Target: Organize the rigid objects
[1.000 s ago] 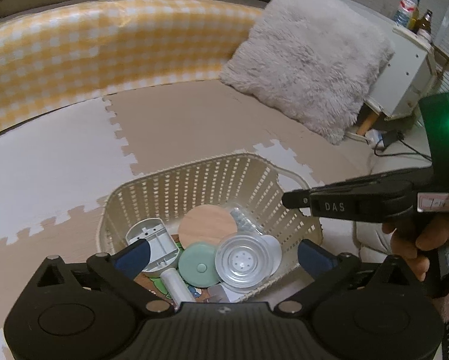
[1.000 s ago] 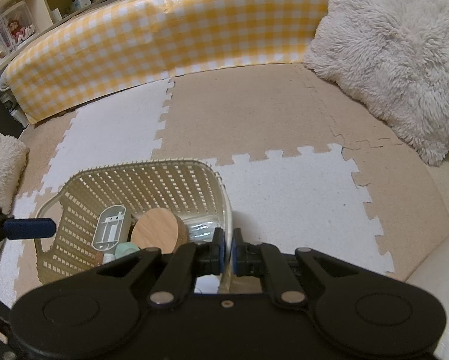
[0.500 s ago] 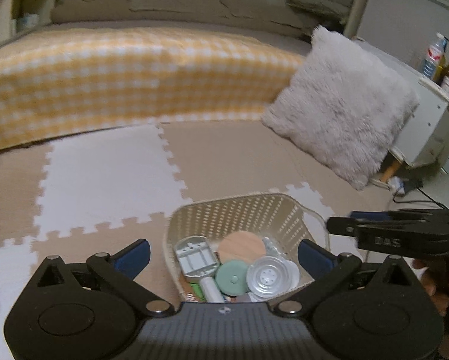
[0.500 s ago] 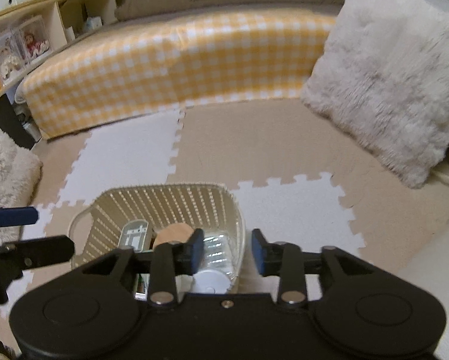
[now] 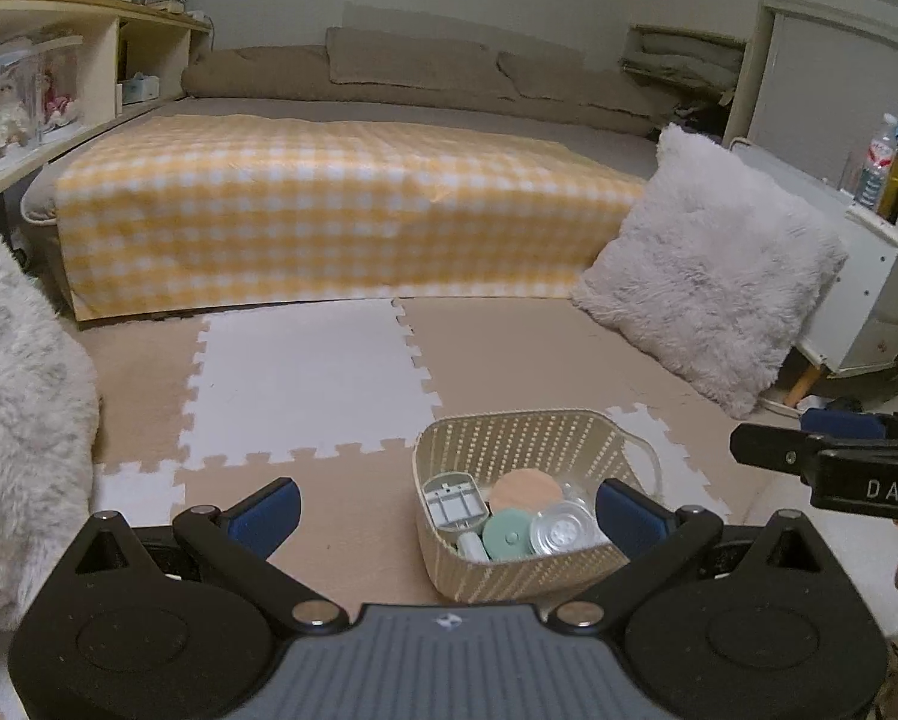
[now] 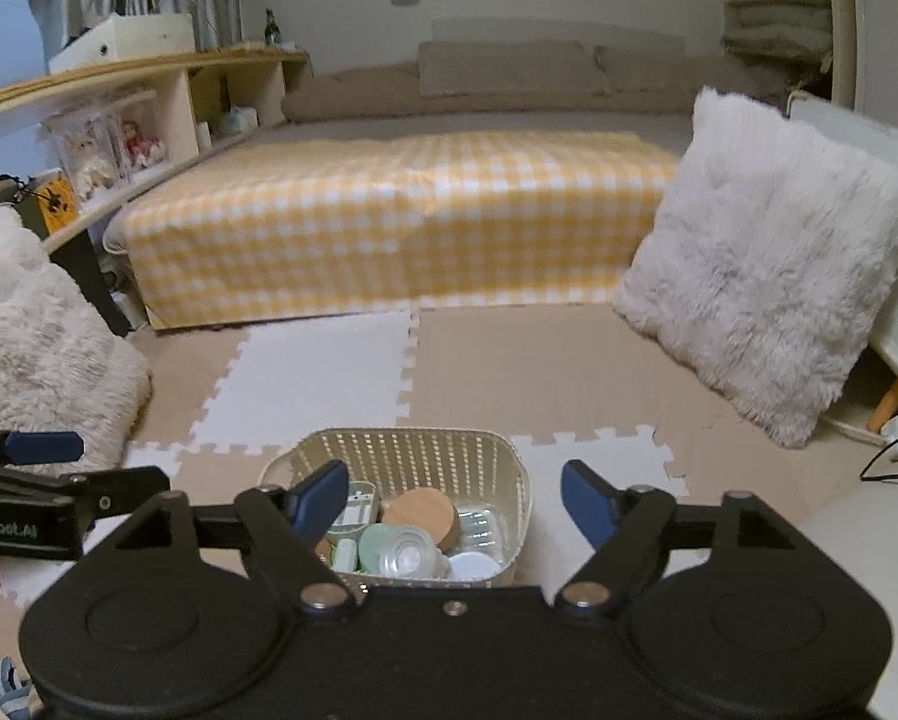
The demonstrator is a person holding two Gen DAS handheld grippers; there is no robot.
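Note:
A cream woven basket [image 5: 527, 570] stands on the foam floor mat. It holds a round wooden lid [image 5: 524, 491], a mint green lid [image 5: 507, 534], a clear plastic lid [image 5: 560, 531] and a grey holder [image 5: 452, 495]. My left gripper [image 5: 447, 507] hovers above and behind the basket, open and empty. In the right wrist view the basket [image 6: 389, 435] lies below my right gripper [image 6: 454, 498], whose jaws are opening with nothing between them. One right-gripper finger [image 5: 773, 450] shows at the left view's right edge, held by a hand.
A bed with a yellow checked cover [image 5: 329, 210] runs along the back. A fluffy white pillow [image 5: 707, 276] leans at the right beside a white cabinet [image 5: 869, 300] with bottles. Another fluffy cushion [image 6: 35, 348] lies at the left, near shelves [image 6: 119, 138].
Both grippers rose and drew back from the basket, which now looks smaller and farther. The right gripper's jaws went from shut to wide apart. More of the room shows.

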